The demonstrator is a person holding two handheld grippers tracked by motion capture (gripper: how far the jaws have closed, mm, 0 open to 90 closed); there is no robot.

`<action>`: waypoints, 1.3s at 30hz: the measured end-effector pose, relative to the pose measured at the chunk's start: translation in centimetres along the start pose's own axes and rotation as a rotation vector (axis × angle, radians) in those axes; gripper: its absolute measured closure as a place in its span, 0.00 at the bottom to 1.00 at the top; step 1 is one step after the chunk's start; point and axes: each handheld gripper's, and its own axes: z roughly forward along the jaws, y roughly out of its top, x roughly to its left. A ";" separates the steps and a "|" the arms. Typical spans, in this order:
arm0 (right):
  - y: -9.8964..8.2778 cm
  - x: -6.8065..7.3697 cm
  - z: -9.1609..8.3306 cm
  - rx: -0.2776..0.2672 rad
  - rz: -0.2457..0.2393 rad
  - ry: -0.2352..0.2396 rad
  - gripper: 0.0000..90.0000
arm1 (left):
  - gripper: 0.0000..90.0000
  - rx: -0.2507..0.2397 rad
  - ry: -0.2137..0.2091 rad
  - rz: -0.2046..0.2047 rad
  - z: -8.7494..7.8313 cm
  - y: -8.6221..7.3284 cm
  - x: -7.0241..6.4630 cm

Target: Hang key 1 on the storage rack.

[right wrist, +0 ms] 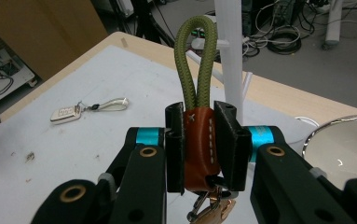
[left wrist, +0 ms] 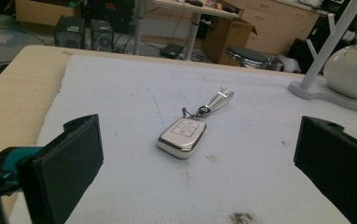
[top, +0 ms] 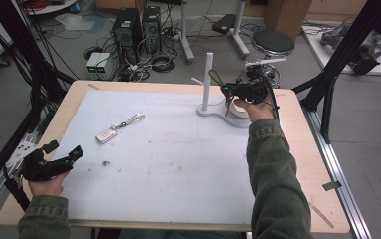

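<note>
Resting at lower left of high view, left gripper (top: 61, 162) was kept spread, nothing between jaws, aimed at car key fob (top: 107, 135) left lying mid-mat. Farther up, right of centre, right gripper (top: 226, 90) was clamped on leather tab of olive rope keychain (right wrist: 198, 116), loop kept upright beside white peg stand (top: 207, 82), probably for hooking over peg.

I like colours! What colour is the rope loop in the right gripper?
Olive green, above a brown leather band; the rope loop shows best in the right gripper view.
</note>
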 end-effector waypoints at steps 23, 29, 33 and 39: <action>-0.3 -0.6 3.2 0.018 -0.013 -0.049 0.83 | 0.02 0.000 0.002 -0.003 0.0 0.0 0.1; -0.4 -1.0 3.7 0.012 -0.001 -0.056 0.83 | 0.02 0.001 0.002 -0.002 0.0 -0.1 0.1; -0.6 -1.2 4.2 0.019 -0.001 -0.059 0.83 | 0.02 0.000 0.004 -0.003 0.0 -0.1 0.1; -0.8 -1.4 4.9 0.024 -0.002 -0.068 0.83 | 0.02 0.003 0.006 -0.002 0.0 -0.1 0.1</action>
